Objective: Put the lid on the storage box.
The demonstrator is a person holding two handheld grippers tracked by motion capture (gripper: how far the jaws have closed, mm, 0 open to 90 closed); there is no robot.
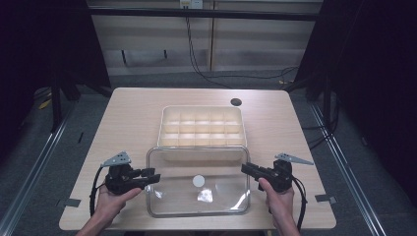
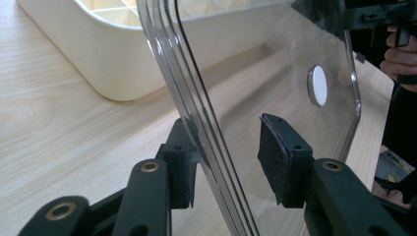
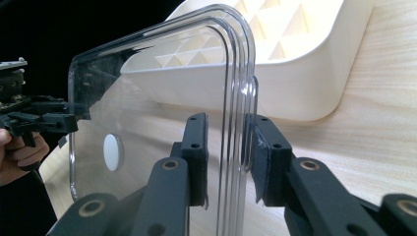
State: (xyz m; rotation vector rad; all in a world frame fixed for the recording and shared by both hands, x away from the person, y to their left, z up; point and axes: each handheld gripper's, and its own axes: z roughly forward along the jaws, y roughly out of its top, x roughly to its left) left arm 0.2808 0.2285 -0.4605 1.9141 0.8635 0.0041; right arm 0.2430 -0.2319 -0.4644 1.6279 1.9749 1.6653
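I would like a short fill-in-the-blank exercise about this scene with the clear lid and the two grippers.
1. The clear lid has a round ____ disc at its middle.
2. The tray behind the lid is split into many small ____.
3. The right gripper holds the lid by its ____.
4. Tray and lid are on a ____ table.

Missing words: white; compartments; edge; wooden

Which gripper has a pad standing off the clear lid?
The left gripper: one pad stands well off the lid, while the right gripper has both pads close against its edge.
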